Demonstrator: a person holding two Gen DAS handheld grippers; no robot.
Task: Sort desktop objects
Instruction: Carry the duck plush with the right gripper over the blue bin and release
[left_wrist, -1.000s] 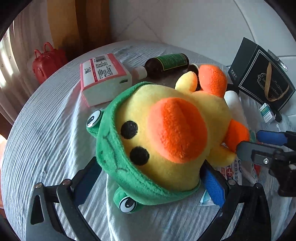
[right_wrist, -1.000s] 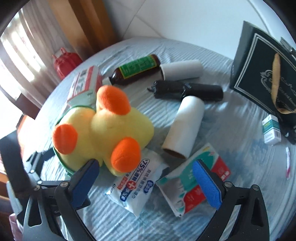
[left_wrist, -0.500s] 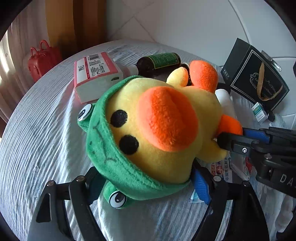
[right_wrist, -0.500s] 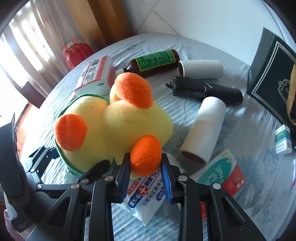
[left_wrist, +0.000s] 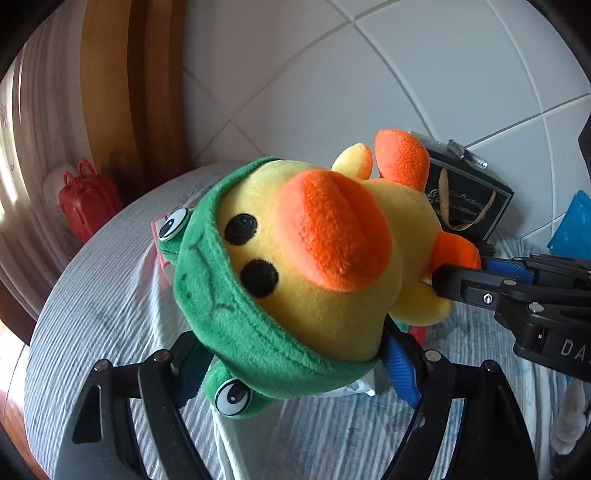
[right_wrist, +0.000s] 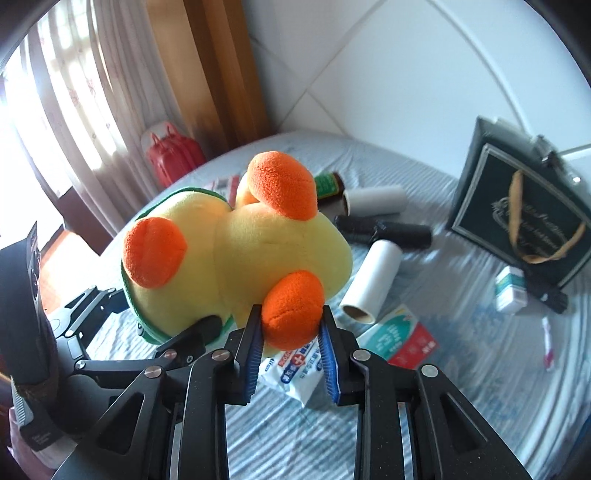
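Observation:
A yellow plush duck (left_wrist: 314, 258) in a green frog hood hangs tilted above the cloth-covered table (left_wrist: 92, 314). My left gripper (left_wrist: 295, 369) is shut on its hooded head, a blue pad on each side. In the left wrist view my right gripper (left_wrist: 461, 273) comes in from the right, clamped on an orange foot. From the right wrist the duck (right_wrist: 258, 251) shows its underside, and my right gripper (right_wrist: 291, 332) is shut on the near orange foot (right_wrist: 291, 306). One left finger (right_wrist: 207, 326) shows under the hood.
On the table under and behind the duck lie a wipes pack (right_wrist: 295, 373), a teal-and-red pack (right_wrist: 399, 339), two white rolls (right_wrist: 373, 280), a black roll (right_wrist: 384, 230) and a brown bottle (right_wrist: 328, 184). A black gift bag (right_wrist: 517, 206) and small box (right_wrist: 511, 288) stand right. A red case (right_wrist: 173, 155) sits far left.
Both grippers have gone from open to shut, the left on the duck's head and the right on its foot. Together they have raised the duck off the table.

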